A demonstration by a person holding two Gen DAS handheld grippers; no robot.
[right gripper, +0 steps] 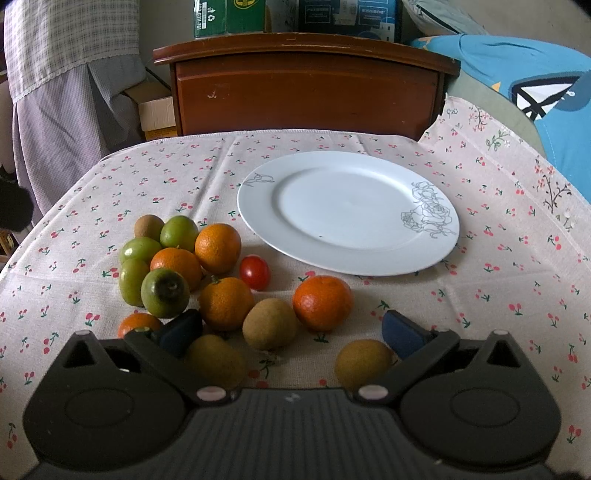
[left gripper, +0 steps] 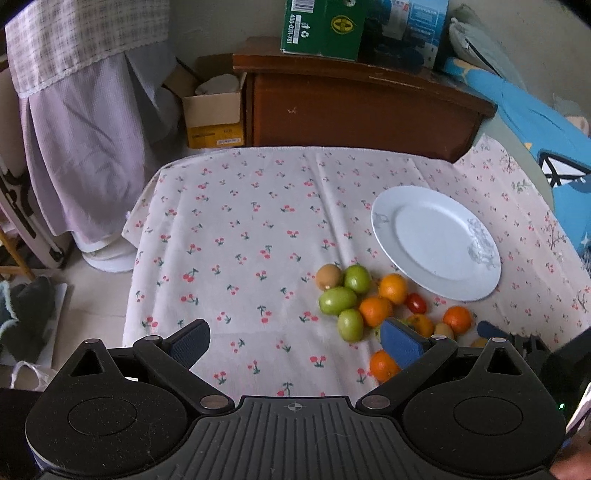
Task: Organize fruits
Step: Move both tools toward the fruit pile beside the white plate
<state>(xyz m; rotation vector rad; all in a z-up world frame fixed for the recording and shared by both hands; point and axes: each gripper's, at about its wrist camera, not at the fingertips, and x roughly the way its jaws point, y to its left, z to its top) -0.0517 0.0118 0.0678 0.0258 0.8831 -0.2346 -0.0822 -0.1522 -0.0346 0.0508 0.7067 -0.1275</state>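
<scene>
A white plate (right gripper: 347, 212) with grey rose prints lies empty on the cherry-print tablecloth (right gripper: 498, 280); it also shows in the left wrist view (left gripper: 436, 242). A pile of fruit lies left of and in front of it: several oranges (right gripper: 322, 302), green fruits (right gripper: 165, 292), brown kiwis (right gripper: 269, 324) and one red cherry tomato (right gripper: 254, 272). My right gripper (right gripper: 291, 334) is open and empty, low over the nearest kiwis. My left gripper (left gripper: 295, 341) is open and empty, left of the pile (left gripper: 347, 299).
A brown wooden cabinet (right gripper: 306, 85) stands behind the table with boxes (left gripper: 321, 29) on top. A cardboard box (left gripper: 214, 114) and a draped cloth (left gripper: 77, 147) are at the left. Blue fabric (right gripper: 546, 92) lies at the right.
</scene>
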